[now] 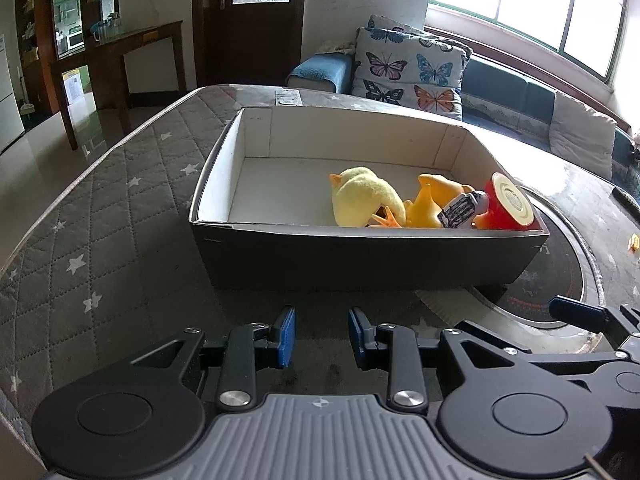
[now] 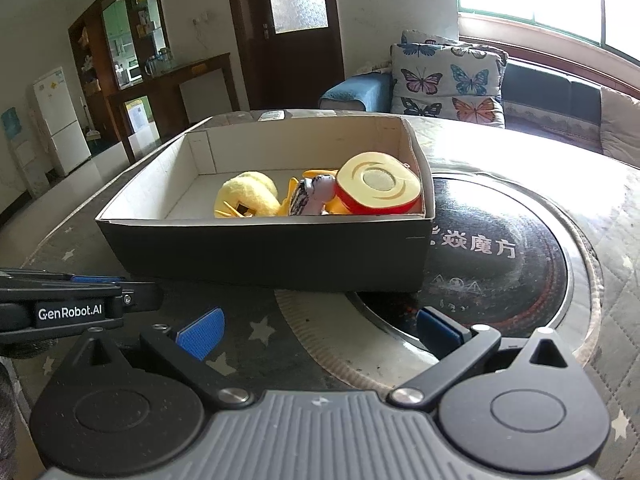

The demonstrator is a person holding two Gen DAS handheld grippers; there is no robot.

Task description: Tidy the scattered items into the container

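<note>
My left tool [image 1: 322, 336] hangs just above the quilted table [image 1: 100, 216] with its blue pads a narrow gap apart and nothing between them. My right tool [image 2: 320, 332] stands wide, its two blue pads far apart and empty as well; its tip also shows at the 3 o'clock edge of the left wrist view, just beside my left tool.

The box [image 1: 360, 256], dark outside and white inside, sits on the table straight ahead at 12 o'clock from my left tool, near but not touching it. From my right tool the box [image 2: 260, 256] lies at about 11 o'clock, its near wall close ahead of the pads. The box's right end overlaps the round black cooktop [image 2: 500, 264] set into the table, which spreads from 12 to 2 o'clock of my right tool.

Inside the box, all gathered in the right half, lie a yellow plush toy [image 1: 360, 196], an orange rubber toy [image 1: 432, 200], a small dark toy car [image 1: 464, 208] resting on the orange one, and a red round toy [image 1: 508, 208] with a cream face against the right wall. The left half of the box floor is bare.

A butterfly cushion [image 1: 408, 68] sits on the sofa beyond the table at 1 o'clock.
</note>
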